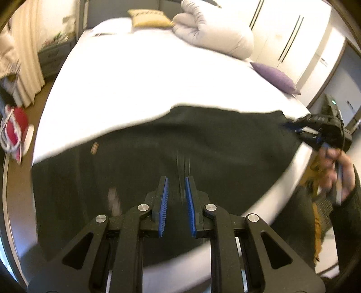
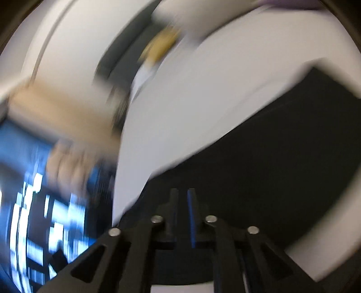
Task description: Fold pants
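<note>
Dark pants (image 1: 191, 146) lie spread across the near edge of a white bed (image 1: 140, 85). My left gripper (image 1: 177, 180) hovers over the middle of the pants with its blue pads a small gap apart and nothing between them. My right gripper (image 1: 300, 130) is at the pants' right corner, at the bed's right edge, held by a hand (image 1: 334, 166). In the blurred right wrist view the right gripper (image 2: 182, 191) has its fingers close together over the dark pants (image 2: 259, 169); whether cloth is pinched is unclear.
A white duvet (image 1: 214, 31), a yellow cushion (image 1: 149, 19) and a purple pillow (image 1: 275, 77) lie at the bed's far side. A red and white item (image 1: 15, 130) lies on the floor at left. White wardrobe doors (image 1: 293, 38) stand at right.
</note>
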Demonstrator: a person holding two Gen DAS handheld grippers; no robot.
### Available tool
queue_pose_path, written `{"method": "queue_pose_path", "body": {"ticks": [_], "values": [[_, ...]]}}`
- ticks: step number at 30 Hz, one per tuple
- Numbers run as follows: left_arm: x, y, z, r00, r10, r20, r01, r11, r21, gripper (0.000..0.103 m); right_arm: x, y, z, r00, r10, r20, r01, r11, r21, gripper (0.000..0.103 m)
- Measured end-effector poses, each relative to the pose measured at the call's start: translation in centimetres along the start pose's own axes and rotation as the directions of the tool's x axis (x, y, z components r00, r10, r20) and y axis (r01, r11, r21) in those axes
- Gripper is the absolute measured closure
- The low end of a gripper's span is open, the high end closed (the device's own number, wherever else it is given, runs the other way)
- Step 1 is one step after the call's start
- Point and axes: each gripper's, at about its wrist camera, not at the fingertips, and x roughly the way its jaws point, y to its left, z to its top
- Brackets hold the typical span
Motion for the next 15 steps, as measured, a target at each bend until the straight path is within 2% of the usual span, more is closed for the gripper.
{"method": "queue_pose_path", "body": {"ticks": [2, 5, 7, 8, 9, 10, 11, 12, 14, 15], "values": [[2.6, 0.6, 1.5, 1.0, -0.002, -0.007, 0.002, 1.0, -0.019, 0.088, 6.3, 3.3, 0.5, 0.987, 0.046, -0.154, -0.054, 0.998, -0.044, 0.095], [5.5, 1.5, 2.1, 0.999, 0.015, -0.04, -0.016, 1.0, -0.026, 0.088, 13.1, 5.2, 1.7, 0.958, 0.069, -0.279, -0.082, 0.996, -0.037, 0.095], [7.2, 2.3, 1.6, 0.996, 0.036, -0.082, -0.039, 0.999, -0.034, 0.088, 16.6, 4.7, 3.2, 0.949, 0.049, -0.312, -0.056, 0.998, -0.014, 0.095], [8.1, 3.1, 1.0, 0.993, 0.044, -0.108, -0.05, 0.997, -0.057, 0.088, 18.2, 3.7, 4.1, 0.951, -0.008, -0.308, 0.007, 1.0, -0.004, 0.096], [8.8, 4.1, 0.2, 0.991, 0.043, -0.124, -0.054, 0.995, -0.087, 0.088, 18.5, 3.1, 3.1, 0.952, -0.024, -0.304, 0.027, 1.0, 0.006, 0.103], [8.9, 4.6, -0.1, 0.992, 0.029, -0.12, -0.042, 0.993, -0.108, 0.088, 19.2, 2.0, 3.5, 0.955, 0.005, -0.295, 0.008, 0.999, 0.044, 0.103], [8.7, 5.3, -0.7, 0.995, 0.006, -0.102, -0.021, 0.99, -0.14, 0.088, 19.1, 0.8, 4.3, 0.965, 0.05, -0.259, -0.027, 0.996, 0.09, 0.103], [8.5, 5.7, -1.0, 0.995, -0.002, -0.095, -0.013, 0.987, -0.158, 0.088, 18.3, 0.1, 5.1, 0.976, 0.033, -0.215, -0.01, 0.994, 0.107, 0.103], [7.9, 6.3, -1.6, 0.996, -0.002, -0.084, -0.013, 0.985, -0.17, 0.088, 15.6, -1.1, 6.0, 0.994, -0.081, -0.068, 0.09, 0.987, 0.137, 0.103], [7.7, 6.4, -1.8, 0.997, -0.002, -0.083, -0.013, 0.985, -0.173, 0.088, 14.5, -1.6, 6.0, 0.994, -0.099, -0.035, 0.103, 0.983, 0.154, 0.103]]}}
